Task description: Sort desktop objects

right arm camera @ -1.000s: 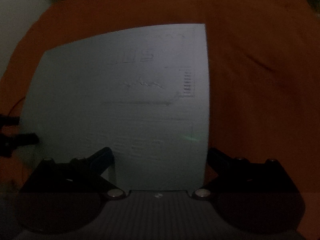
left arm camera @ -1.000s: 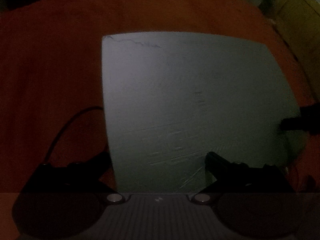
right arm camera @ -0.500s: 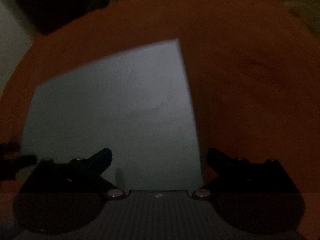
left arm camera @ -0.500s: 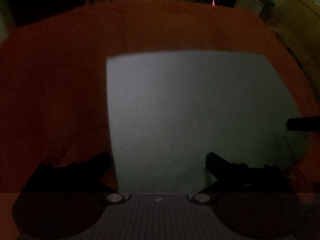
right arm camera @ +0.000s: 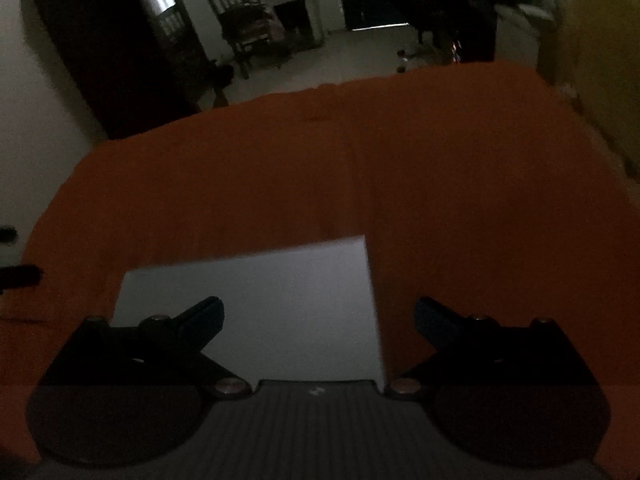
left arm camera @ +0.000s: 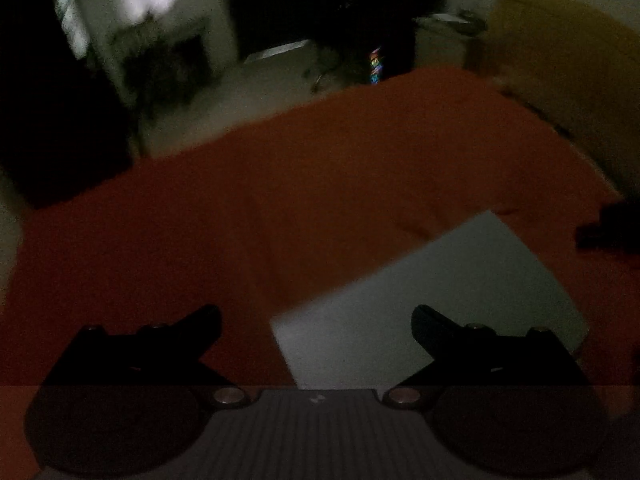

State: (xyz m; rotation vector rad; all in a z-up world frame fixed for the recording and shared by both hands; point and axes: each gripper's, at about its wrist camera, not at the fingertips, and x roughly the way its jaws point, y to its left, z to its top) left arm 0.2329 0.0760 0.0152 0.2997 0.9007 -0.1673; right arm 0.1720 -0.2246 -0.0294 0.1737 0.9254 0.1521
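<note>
table (right arm camera: 440, 168): big, orange cloth on top | sheet (right arm camera: 280, 304): pale, lies flat by the near edge, ready to sort | left claw (left arm camera: 316, 320): jaws apart, holds nothing | right claw (right arm camera: 318, 316): jaws apart, above the sheet, holds nothing

Home living room: fireplace (right arm camera: 296, 12), chair (right arm camera: 244, 20)

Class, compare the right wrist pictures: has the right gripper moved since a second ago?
Yes. The right gripper has pulled back and tilted up: the white sheet now fills less of the view, and the room beyond the orange cloth shows.
</note>
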